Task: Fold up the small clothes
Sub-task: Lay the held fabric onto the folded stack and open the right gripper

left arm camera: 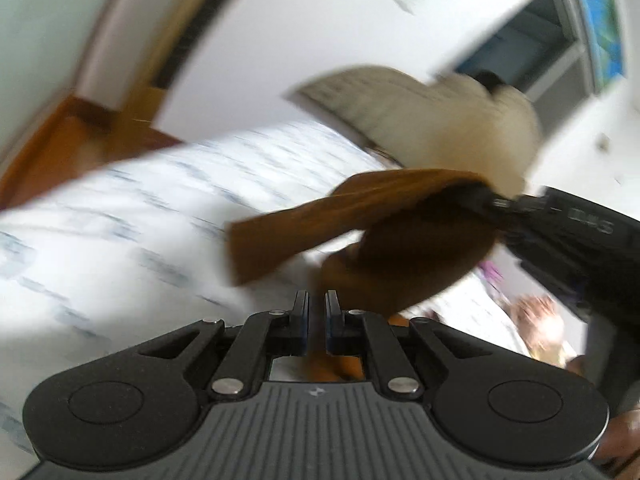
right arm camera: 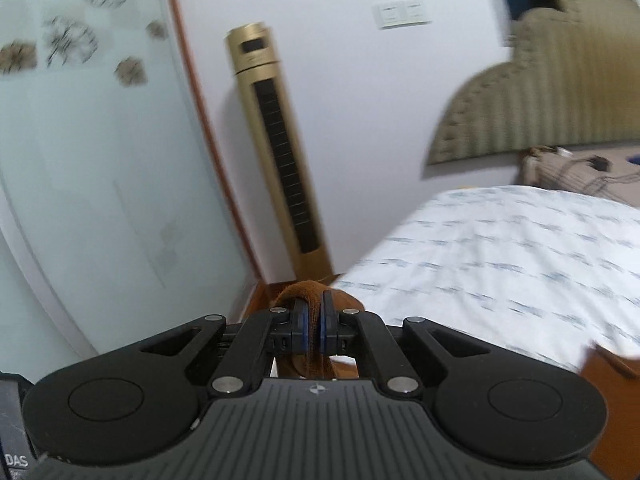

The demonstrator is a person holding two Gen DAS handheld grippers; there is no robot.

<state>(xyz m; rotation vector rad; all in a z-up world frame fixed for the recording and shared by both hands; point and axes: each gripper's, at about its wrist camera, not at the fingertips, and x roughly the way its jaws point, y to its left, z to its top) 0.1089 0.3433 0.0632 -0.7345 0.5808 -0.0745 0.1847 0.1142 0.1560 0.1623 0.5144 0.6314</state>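
A small brown garment [left arm camera: 360, 236] hangs in the air above the bed, blurred by motion. My left gripper [left arm camera: 317, 316] is shut on its lower part, with brown cloth showing between and under the fingers. My right gripper [left arm camera: 486, 200] comes in from the right in the left wrist view and is shut on the garment's upper edge. In the right wrist view the right gripper [right arm camera: 315, 320] is shut on a brown cloth band [right arm camera: 308, 292] that wraps over its fingertips.
A bed with a white patterned sheet [left arm camera: 160, 216] lies below, also in the right wrist view [right arm camera: 500, 256]. A tan padded headboard [right arm camera: 540, 92] and a pillow [right arm camera: 580, 176] are behind. A gold tower fan [right arm camera: 276, 140] stands by the wall. Wooden floor [left arm camera: 68, 148] borders the bed.
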